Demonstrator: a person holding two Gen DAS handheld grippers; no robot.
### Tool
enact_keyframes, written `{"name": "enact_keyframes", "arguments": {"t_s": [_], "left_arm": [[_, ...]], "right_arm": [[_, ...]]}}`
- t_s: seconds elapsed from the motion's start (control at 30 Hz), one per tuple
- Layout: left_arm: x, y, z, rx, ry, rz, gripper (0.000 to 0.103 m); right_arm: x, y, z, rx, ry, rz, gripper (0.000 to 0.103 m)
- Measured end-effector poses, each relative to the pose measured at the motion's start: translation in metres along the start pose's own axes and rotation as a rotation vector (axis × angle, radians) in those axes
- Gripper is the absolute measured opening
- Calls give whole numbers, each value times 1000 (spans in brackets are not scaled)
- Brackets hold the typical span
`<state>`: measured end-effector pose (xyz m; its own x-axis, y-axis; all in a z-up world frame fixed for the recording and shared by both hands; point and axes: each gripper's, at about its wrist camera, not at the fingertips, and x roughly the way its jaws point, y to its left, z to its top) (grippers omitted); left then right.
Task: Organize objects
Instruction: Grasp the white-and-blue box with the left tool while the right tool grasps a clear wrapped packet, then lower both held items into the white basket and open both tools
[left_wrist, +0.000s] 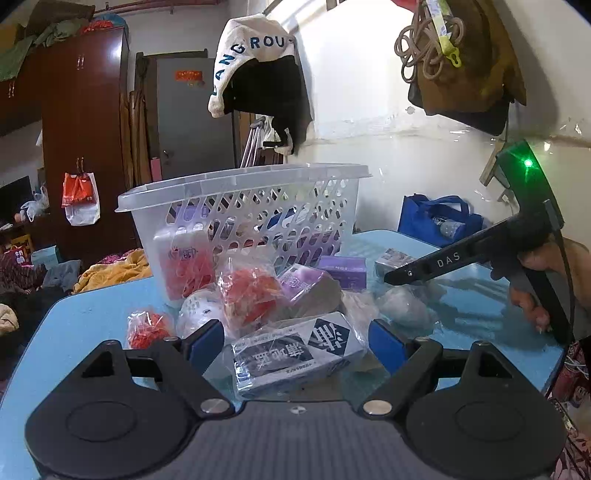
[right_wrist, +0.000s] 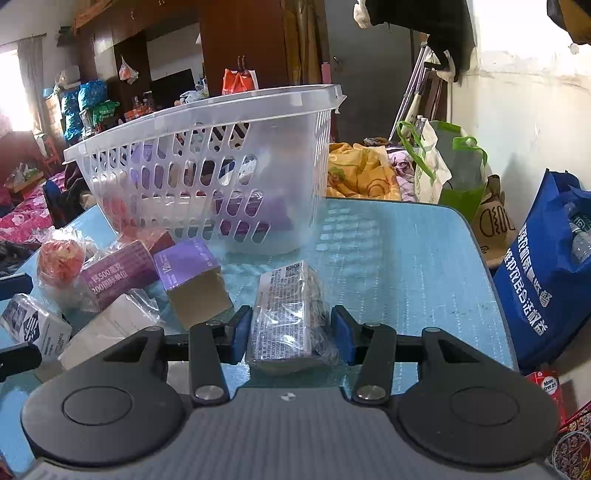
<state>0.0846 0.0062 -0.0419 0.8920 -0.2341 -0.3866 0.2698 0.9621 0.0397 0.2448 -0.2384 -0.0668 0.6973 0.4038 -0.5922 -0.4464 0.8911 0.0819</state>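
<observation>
Right gripper (right_wrist: 291, 334) closed about a wrapped box with small print (right_wrist: 284, 314), blue pads at both its sides, box resting on the blue table (right_wrist: 406, 258) in front of the clear plastic basket (right_wrist: 207, 162). Left gripper (left_wrist: 297, 341) wide open around a black-and-white box (left_wrist: 291, 354), pads apart from it, among red-filled bags (left_wrist: 251, 295) and purple boxes (left_wrist: 341, 271) beside the basket.
</observation>
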Motion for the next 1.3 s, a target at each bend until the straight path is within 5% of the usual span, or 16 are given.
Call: {"name": "enact_keyframes", "arguments": {"t_s": [0.17, 0.3, 0.67, 0.97, 1.13, 1.3], "left_arm": [[1, -5, -13, 21, 17, -7, 87], [-3, 0, -18, -15, -17, 10, 72], [-21, 14, -21, -72, -145, 0, 70], [-26, 28, -14, -87, -177, 19, 70], [-31, 43, 28, -79, -242, 56, 70], [6, 63, 112, -84, -224, 65, 70]], "right_arm": [[0, 0, 0, -6, -4, 3, 50], [-1, 0, 0, -6, -9, 2, 50], [-17, 3, -2, -9, -107, -13, 50], [-39, 9, -4, -18, -226, -31, 50], [-75, 22, 18, -6, -368, -9, 50], [-72, 45, 80, -68, -490, 57, 50]]}}
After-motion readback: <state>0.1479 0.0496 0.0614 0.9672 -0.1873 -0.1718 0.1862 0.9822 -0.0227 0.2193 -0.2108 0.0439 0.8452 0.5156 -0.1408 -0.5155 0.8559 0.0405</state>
